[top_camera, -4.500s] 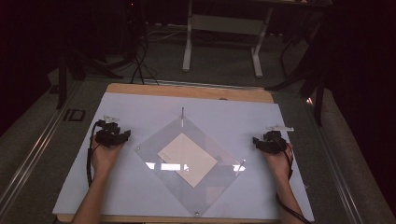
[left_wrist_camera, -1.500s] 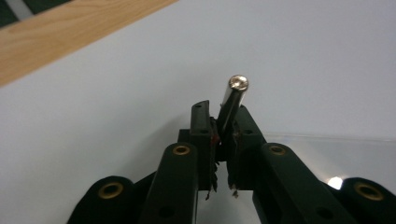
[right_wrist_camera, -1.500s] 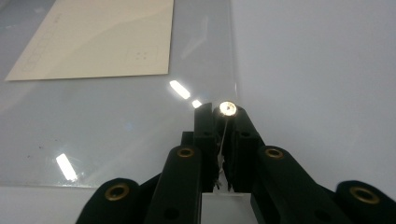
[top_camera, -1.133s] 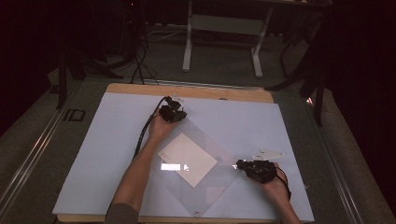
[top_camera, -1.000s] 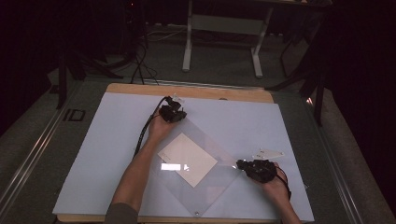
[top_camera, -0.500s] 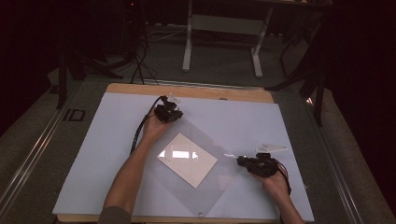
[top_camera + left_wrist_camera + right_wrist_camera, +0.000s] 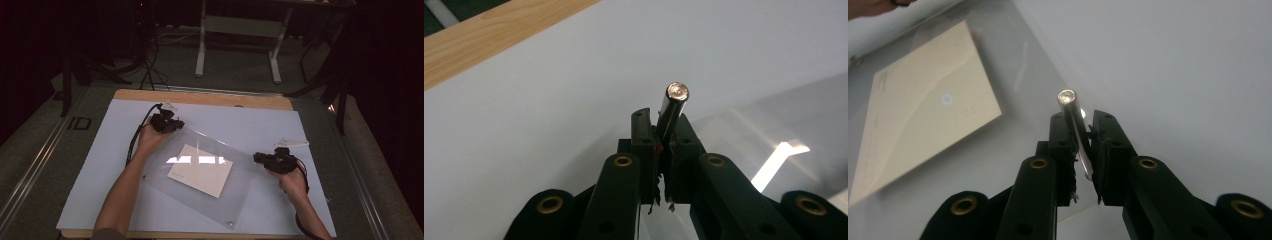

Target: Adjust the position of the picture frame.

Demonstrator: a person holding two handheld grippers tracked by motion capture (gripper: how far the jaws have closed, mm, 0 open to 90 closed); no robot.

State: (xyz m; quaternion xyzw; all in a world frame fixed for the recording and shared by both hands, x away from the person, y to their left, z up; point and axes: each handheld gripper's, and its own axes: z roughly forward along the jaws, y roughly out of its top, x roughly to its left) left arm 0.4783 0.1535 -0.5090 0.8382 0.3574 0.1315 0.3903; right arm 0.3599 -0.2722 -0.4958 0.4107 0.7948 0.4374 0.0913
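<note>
A clear acrylic plate [image 7: 242, 187] lies over a cream sheet [image 7: 200, 170] on the white mat. Short metal posts stand at its corners. My left gripper [image 7: 167, 122] is at the plate's far left corner, shut on a metal post [image 7: 674, 100] that sticks up past the fingertips of that gripper [image 7: 659, 125]. My right gripper [image 7: 261, 158] is at the plate's right corner. Its jaws have just been opening a little, and the right corner's post [image 7: 1069, 102] still sits slanted between them, touching both pads of this gripper [image 7: 1083, 122]. The cream sheet [image 7: 923, 115] shows beyond it.
The white mat [image 7: 90, 165] covers a wooden table [image 7: 200, 97], whose edge [image 7: 499, 30] runs along the far side. Two more corner posts [image 7: 230, 224] [image 7: 145, 176] stand at the plate's near side. A metal stand [image 7: 235, 45] and cables sit on the floor beyond.
The plate has swung anticlockwise from a diamond to a slanted landscape position. My left gripper moved left with its corner, and my right gripper moved away from me with its corner.
</note>
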